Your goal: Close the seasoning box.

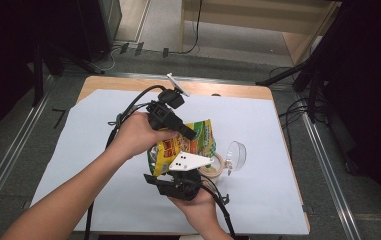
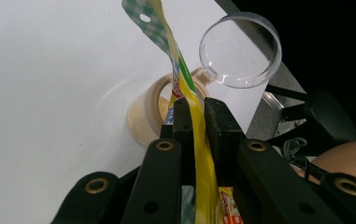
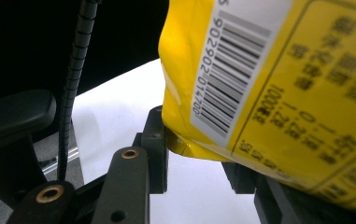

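Note:
A yellow snack bag (image 1: 204,139) hangs over the white sheet, held from two sides. My left gripper (image 1: 190,134) comes in from the upper left, and its jaws are shut on the bag's thin edge (image 2: 202,154). My right gripper (image 1: 177,170), under its grey plate, is shut on the bag's barcode end (image 3: 259,70), one jaw pressing its corner and the other behind it. Just below the bag stands a small jar (image 2: 147,112) of beige powder. Its clear hinged lid (image 2: 241,49) is flipped up and open.
The white sheet (image 1: 278,130) covers a wooden table (image 1: 128,82). Cables trail from both grippers across the sheet's left and front. Black stands and cables crowd the floor at the far right (image 1: 318,85).

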`<state>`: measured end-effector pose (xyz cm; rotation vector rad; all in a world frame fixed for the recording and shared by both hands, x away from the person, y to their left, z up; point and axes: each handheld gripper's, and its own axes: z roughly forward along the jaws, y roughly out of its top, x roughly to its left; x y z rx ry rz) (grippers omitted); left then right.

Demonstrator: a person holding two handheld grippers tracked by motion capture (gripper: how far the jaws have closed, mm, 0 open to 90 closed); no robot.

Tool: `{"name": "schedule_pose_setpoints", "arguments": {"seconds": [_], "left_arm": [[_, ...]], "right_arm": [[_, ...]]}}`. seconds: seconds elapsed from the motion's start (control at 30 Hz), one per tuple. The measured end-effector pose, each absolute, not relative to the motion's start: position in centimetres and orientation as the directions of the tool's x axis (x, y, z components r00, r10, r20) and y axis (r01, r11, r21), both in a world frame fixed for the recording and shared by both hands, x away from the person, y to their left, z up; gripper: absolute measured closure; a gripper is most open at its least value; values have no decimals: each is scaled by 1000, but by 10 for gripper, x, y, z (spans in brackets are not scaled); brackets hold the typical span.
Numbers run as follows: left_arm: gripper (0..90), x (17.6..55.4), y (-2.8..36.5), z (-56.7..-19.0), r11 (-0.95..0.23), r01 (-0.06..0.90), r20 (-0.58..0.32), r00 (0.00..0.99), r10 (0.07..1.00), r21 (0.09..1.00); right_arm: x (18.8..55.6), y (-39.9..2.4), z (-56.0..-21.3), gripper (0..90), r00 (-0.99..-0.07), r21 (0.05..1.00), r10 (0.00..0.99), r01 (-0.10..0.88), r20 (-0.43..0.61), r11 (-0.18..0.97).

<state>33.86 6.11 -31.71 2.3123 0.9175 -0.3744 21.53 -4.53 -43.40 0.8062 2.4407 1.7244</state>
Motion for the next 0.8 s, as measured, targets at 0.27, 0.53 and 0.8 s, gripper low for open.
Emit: {"name": "schedule_pose_setpoints", "arguments": {"seconds": [0.27, 0.53, 0.8], "left_arm": [[840, 338, 62, -318, -567, 695, -464, 718, 519, 442], [840, 337, 67, -319, -561, 698, -464, 715, 522, 445], [840, 336, 71, -321, -551, 703, -470, 711, 523, 449]], "right_arm": [[216, -45, -435, 668, -863, 888, 436, 387, 255, 248], [215, -43, -436, 668, -868, 888, 429, 382, 249, 258], [214, -40, -436, 668, -872, 887, 425, 376, 242, 268]]}}
